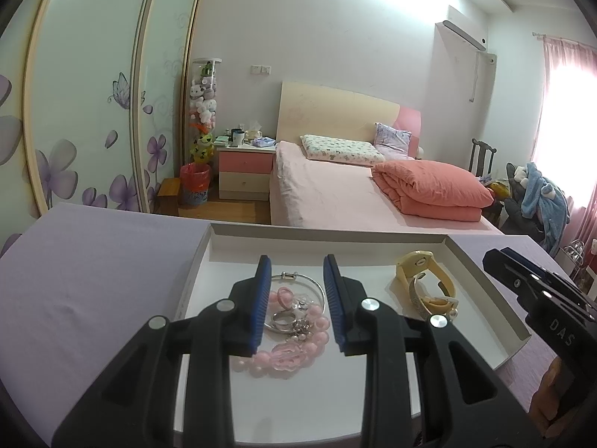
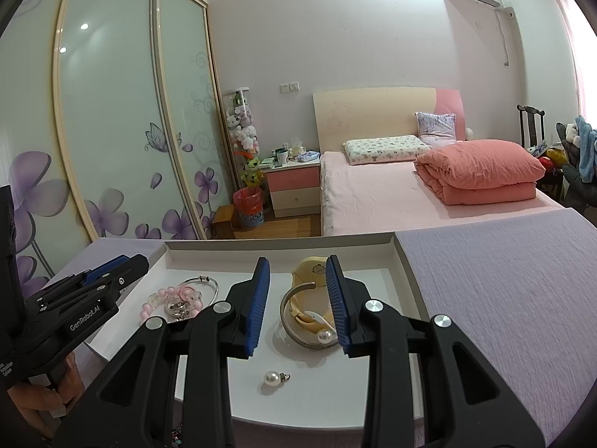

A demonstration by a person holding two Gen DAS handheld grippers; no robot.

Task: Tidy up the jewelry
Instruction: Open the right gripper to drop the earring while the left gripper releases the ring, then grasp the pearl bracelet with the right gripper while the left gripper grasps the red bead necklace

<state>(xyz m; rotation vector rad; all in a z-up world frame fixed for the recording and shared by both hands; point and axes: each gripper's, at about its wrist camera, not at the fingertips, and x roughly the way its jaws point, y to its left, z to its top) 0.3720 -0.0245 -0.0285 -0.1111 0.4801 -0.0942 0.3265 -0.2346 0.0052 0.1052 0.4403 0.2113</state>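
A shallow white tray (image 1: pixel 485 280) lies on a lilac cloth. At its left lie a pink bead bracelet (image 1: pixel 294 351), a silver bangle (image 1: pixel 298 280) and a silver ring (image 1: pixel 281 319). My left gripper (image 1: pixel 296 272) is open above this pile. At the tray's right lie a yellow watch (image 2: pixel 311 270), a silver cuff (image 2: pixel 289 313) and a pearl (image 2: pixel 324 336). My right gripper (image 2: pixel 298 272) is open above them. A loose pearl pendant (image 2: pixel 271 378) lies nearer in the tray (image 2: pixel 406 272). Each gripper also shows in the other's view: the right gripper (image 1: pixel 492 257) and the left gripper (image 2: pixel 140 261).
The lilac cloth (image 1: pixel 93 261) covers the table on both sides of the tray. Beyond the table's far edge stand a pink bed (image 1: pixel 335 194), a nightstand (image 1: pixel 244 171) and a wardrobe with floral glass doors (image 1: pixel 93 112).
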